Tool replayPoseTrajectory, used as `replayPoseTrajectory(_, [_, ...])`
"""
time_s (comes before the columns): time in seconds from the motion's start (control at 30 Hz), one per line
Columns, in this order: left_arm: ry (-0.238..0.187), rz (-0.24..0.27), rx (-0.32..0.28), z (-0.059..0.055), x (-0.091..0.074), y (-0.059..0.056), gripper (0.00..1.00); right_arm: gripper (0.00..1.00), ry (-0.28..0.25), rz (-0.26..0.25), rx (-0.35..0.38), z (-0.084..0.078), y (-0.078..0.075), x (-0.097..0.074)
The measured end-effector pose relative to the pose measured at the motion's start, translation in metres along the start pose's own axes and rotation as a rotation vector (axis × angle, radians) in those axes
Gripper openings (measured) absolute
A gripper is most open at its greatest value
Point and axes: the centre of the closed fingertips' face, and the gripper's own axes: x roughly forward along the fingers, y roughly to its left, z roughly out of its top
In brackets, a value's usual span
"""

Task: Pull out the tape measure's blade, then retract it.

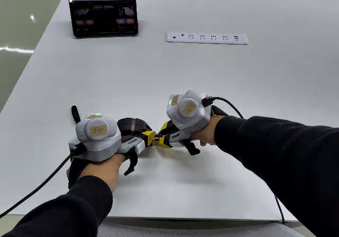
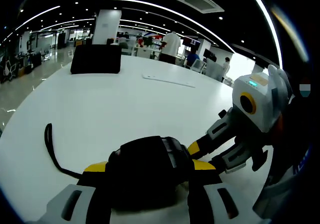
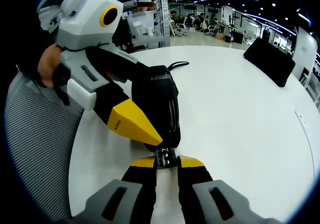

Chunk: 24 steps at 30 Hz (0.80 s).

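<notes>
Two beyond tape (image 1: 133, 126): tablet (image 1: 103, 12), power strip (image 1: 207, 38)

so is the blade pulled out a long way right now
No, only a short stub of blade shows between the tape measure and the right gripper pinching its tip.

Open: bare white tabletop (image 1: 222, 83) fwd & right. Far back, black upright tablet (image 1: 103, 12) left, flat white power strip (image 1: 207, 37) ctr. Near left, thin black cable (image 1: 37, 188) & black strap (image 1: 76, 114). No gap btw left gripper (image 2: 150, 171) & right gripper (image 3: 166, 162): black round tape measure (image 1: 132, 125).
</notes>
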Motion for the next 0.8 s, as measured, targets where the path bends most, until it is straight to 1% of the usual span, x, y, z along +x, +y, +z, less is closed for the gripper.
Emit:
replayPoseTrajectory(0.23, [0.000, -0.002, -0.002, 0.0006, -0.0008, -0.0008, 0.57, 0.11, -0.010, 0.002, -0.001, 0.0041, 0.0004, 0.0025])
replayPoseTrajectory(0.4, [0.001, -0.003, 0.000, 0.0007, -0.0007, -0.0008, 0.57, 0.11, -0.005, 0.009, -0.012, 0.0042, 0.0002, 0.0029])
replayPoseTrajectory(0.53, [0.001, -0.003, 0.001, 0.0007, -0.0008, -0.0006, 0.57, 0.12, -0.005, 0.006, -0.002, 0.0041, 0.0007, 0.0022])
replayPoseTrajectory(0.8, [0.003, -0.004, 0.002, 0.0000, -0.0007, -0.0002, 0.57, 0.12, -0.006, 0.002, -0.014, 0.0026, 0.0010, 0.0008])
